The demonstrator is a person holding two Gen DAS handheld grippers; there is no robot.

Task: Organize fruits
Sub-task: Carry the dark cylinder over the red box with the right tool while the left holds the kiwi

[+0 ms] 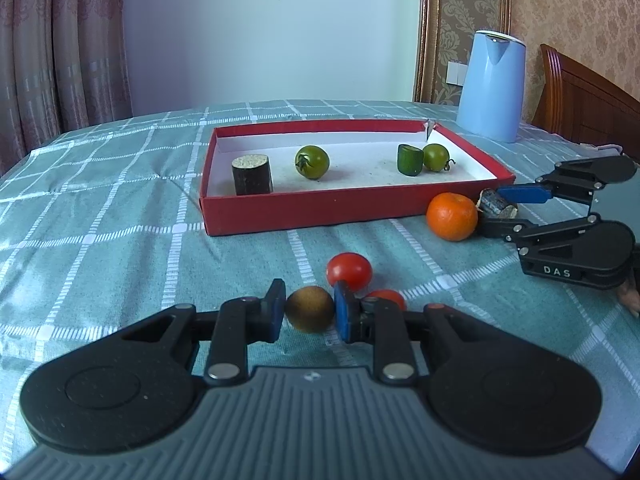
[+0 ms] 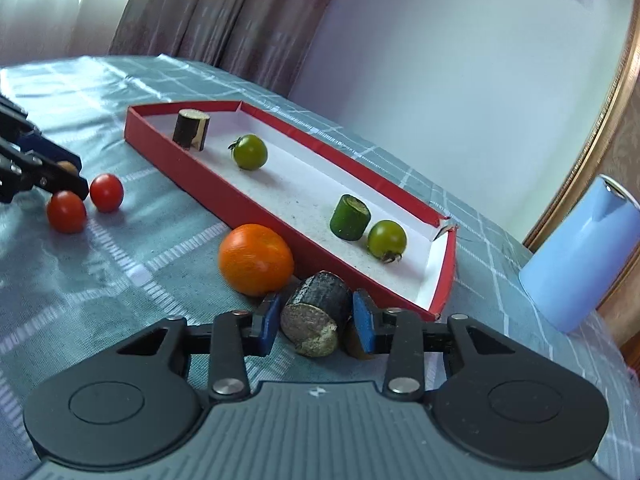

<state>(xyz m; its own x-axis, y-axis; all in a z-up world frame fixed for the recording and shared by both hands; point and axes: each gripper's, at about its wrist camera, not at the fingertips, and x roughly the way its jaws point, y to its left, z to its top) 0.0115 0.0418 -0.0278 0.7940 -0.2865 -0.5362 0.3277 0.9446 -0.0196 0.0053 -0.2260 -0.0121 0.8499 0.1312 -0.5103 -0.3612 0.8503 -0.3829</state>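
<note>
My left gripper (image 1: 310,312) is shut on a small brown kiwi-like fruit (image 1: 310,309), low over the checked cloth. Two red tomatoes (image 1: 349,271) (image 1: 387,298) lie just beyond it. An orange (image 1: 452,216) rests against the front wall of the red box (image 1: 320,208). Right of the orange, a dark cylinder piece (image 2: 316,320) lies on the cloth between the blue pads (image 2: 266,320) of my right gripper (image 2: 316,322). That gripper is open, with the pads close beside the piece. The box holds another dark cylinder (image 1: 252,174), two green tomatoes (image 1: 312,162) (image 1: 436,157) and a green cucumber piece (image 1: 410,159).
A light blue kettle (image 1: 492,86) stands behind the box's right corner. A wooden headboard (image 1: 592,100) rises at the far right, and curtains (image 1: 60,48) hang at the left. Part of a hand (image 1: 628,296) shows behind the right gripper.
</note>
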